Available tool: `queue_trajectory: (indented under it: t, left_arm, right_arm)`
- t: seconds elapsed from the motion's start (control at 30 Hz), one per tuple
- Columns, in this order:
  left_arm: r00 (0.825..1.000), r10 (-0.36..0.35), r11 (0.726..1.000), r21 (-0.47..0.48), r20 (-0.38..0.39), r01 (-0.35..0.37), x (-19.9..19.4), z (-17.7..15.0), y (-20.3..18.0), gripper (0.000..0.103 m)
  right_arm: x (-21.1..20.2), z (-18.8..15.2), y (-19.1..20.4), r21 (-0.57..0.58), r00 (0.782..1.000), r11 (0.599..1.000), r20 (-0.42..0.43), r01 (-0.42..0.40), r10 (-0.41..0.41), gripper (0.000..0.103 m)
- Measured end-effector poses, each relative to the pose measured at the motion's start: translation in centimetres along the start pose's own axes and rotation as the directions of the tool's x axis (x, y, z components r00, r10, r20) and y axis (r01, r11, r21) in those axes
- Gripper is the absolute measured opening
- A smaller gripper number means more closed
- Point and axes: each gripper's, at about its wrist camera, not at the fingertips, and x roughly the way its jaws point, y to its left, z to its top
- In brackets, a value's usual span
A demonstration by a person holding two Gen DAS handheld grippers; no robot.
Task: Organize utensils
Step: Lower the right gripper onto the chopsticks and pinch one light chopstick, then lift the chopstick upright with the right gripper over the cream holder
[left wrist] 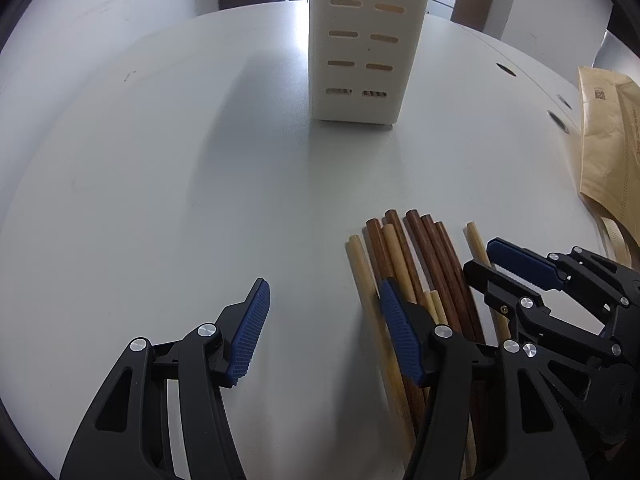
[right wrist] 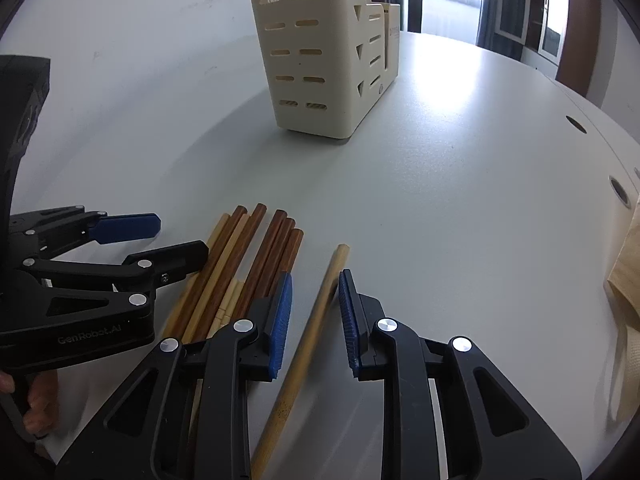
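The table is plain pale grey-white. The holder is cream, patterned with rows of slots and small triangles. The chopsticks mix dark reddish-brown and pale tan; a lone stick is tan. Both grippers are black with ribbed blue pads and silver rivets. A bag at the table's right edge is kraft brown

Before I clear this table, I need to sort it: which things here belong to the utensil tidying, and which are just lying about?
Part of the job:
- bundle of chopsticks
- lone pale chopstick between the right gripper's jaws
- slotted utensil holder
- left gripper

Just lying about:
- brown paper bag at the table's edge
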Motion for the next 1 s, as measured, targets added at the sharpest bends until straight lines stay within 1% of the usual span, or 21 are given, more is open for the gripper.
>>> queue_trajectory:
  t: [0.07,0.13,0.17,0.2,0.23,0.27,0.33,0.37,0.47,0.5,0.57,0.63,0.77,0.83,1.0]
  left_arm:
    - [1.000,0.030,0.999,0.026,0.006,-0.030,0.3,0.2,-0.8,0.058]
    - [1.000,0.024,0.999,0.021,0.004,-0.024,0.3,0.4,-0.8,0.058]
    - [1.000,0.024,1.000,0.018,0.005,-0.024,0.3,0.5,-0.8,0.057]
    - [1.000,0.027,1.000,0.015,0.008,-0.027,0.3,0.5,-0.7,0.053]
    - [1.000,0.030,0.999,0.011,0.009,-0.030,0.2,0.6,-0.7,0.045]
    - [1.000,0.030,1.000,0.006,0.009,-0.030,0.2,0.7,-0.5,0.040]
    - [1.000,0.027,1.000,-0.007,0.006,-0.027,0.1,0.9,-0.3,0.015]
    - [1.000,0.021,1.000,-0.015,0.003,-0.021,0.2,1.1,-0.1,0.010]
    - [1.000,-0.020,0.999,-0.032,-0.009,0.019,0.2,1.3,0.4,0.007]
    - [1.000,-0.029,0.999,-0.033,-0.010,0.029,0.2,1.4,0.4,0.007]
    - [0.999,-0.048,0.998,-0.033,0.003,0.048,-0.3,1.4,0.4,0.007]
    - [0.996,-0.078,0.996,-0.029,0.033,0.079,-1.3,1.4,0.5,0.007]
    - [0.985,-0.121,0.992,-0.031,0.119,0.126,-4.3,1.6,1.1,0.007]
    - [0.977,-0.138,0.989,-0.035,0.160,0.145,-5.8,1.5,1.4,0.007]
    - [0.952,-0.181,0.980,-0.040,0.245,0.197,-9.3,1.8,2.0,0.006]
  right_arm:
    - [0.0,0.0,-0.1,0.003,1.000,1.000,0.002,0.001,-0.001,0.023]
    - [0.1,0.1,-0.5,0.011,1.000,1.000,0.005,0.007,-0.007,0.016]
    - [0.1,0.1,-0.6,0.016,1.000,1.000,0.008,0.009,-0.010,0.014]
    - [0.1,0.0,-0.9,0.026,1.000,1.000,0.011,0.003,-0.003,0.011]
    - [0.4,0.2,-1.1,0.032,1.000,0.999,0.012,-0.005,0.004,0.009]
    - [0.4,0.2,-1.2,0.038,1.000,0.999,0.012,-0.011,0.011,0.008]
    - [0.6,0.4,-1.7,0.060,0.999,0.998,0.015,-0.030,0.029,0.007]
    - [0.6,0.4,-2.0,0.073,0.999,0.996,0.027,-0.041,0.039,0.007]
    - [-0.4,0.5,-2.6,0.095,0.996,0.994,0.072,-0.056,0.049,0.007]
    - [-0.8,0.6,-2.8,0.101,0.994,0.992,0.085,-0.073,0.065,0.007]
    - [-1.8,0.8,-3.1,0.107,0.989,0.989,0.123,-0.098,0.085,0.007]
    - [-3.2,1.0,-3.4,0.116,0.980,0.986,0.172,-0.119,0.098,0.007]
    - [-6.5,1.6,-3.9,0.118,0.949,0.980,0.292,-0.157,0.117,0.007]
    - [-8.3,1.7,-4.1,0.117,0.925,0.977,0.357,-0.180,0.128,0.007]
    - [-12.8,1.8,-4.1,0.090,0.845,0.970,0.513,-0.226,0.149,0.007]
